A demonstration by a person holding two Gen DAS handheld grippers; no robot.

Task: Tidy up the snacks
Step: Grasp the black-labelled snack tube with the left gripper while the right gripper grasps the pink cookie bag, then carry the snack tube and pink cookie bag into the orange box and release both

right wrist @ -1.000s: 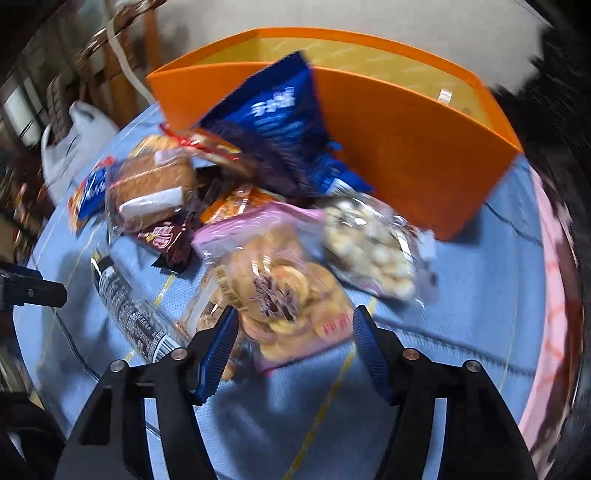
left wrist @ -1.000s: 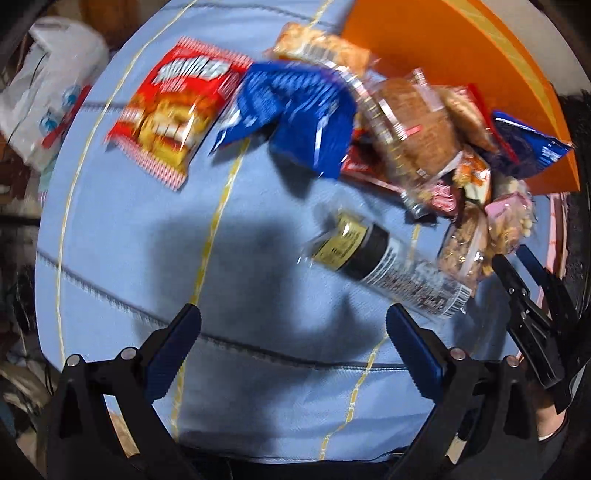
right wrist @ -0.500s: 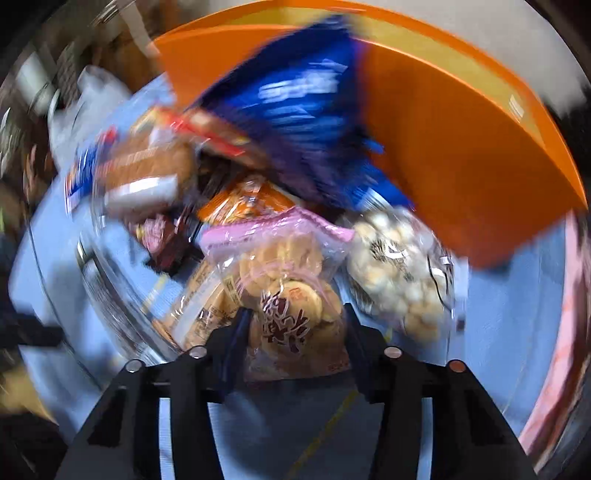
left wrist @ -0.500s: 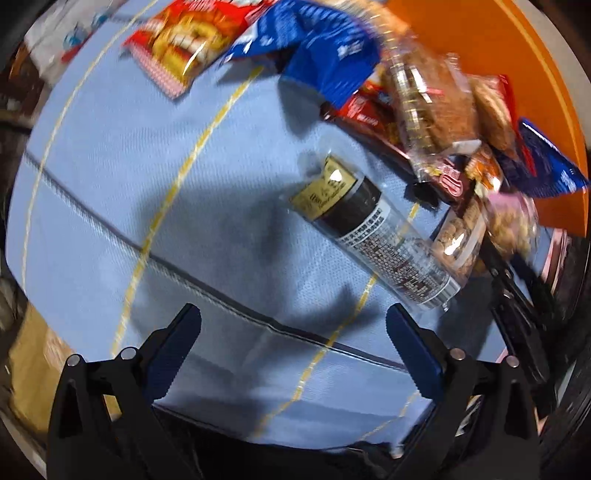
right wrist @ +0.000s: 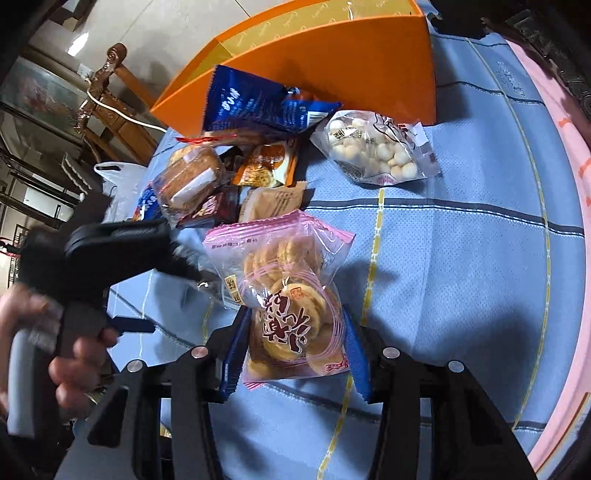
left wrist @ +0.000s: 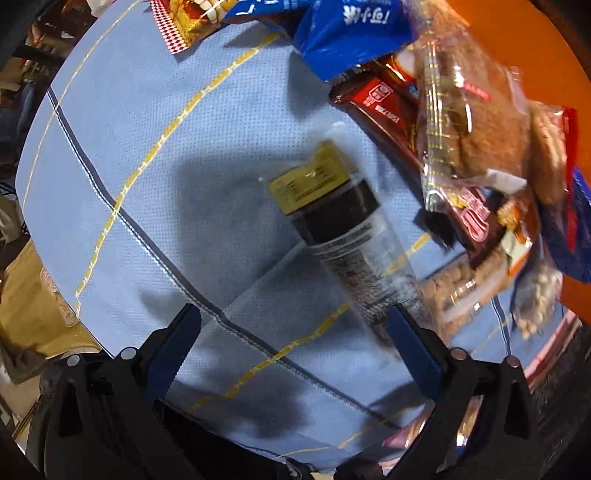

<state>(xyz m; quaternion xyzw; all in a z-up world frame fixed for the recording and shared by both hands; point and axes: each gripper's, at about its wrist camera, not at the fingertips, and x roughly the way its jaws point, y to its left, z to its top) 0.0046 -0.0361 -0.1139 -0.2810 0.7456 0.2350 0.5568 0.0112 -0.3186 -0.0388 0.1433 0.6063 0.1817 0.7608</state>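
The right gripper (right wrist: 295,343) is closed on the pink-edged cracker bag (right wrist: 288,299), its blue pads pressing the lower half of the pack from both sides, with the bag's sealed top standing ahead of the fingertips. Beyond that bag, further ahead of this tool, the rest of the snacks lie in a heap on the blue checked tablecloth (right wrist: 461,258): a tan single-serve pack (right wrist: 273,201), an orange-printed packet (right wrist: 266,168), a wrapped bread roll (right wrist: 192,177) to the left, a blue chip bag (right wrist: 243,103) at the back, and a clear bag of white round biscuits (right wrist: 376,147) ahead and to the right, apart from the pile. Behind them all stands the orange box (right wrist: 351,70), its open top showing a yellow lining. The left gripper (left wrist: 295,325) is spread wide with nothing between its fingers. A clear cylindrical pack with a black band and gold label (left wrist: 332,221) lies on the cloth ahead of it, its near end just beside the right-hand finger (left wrist: 413,347); whether they touch cannot be told. To the right of that pack are a dark red wrapper (left wrist: 384,107) and the bread roll in clear film (left wrist: 465,110), with a blue bag (left wrist: 347,29) far ahead.
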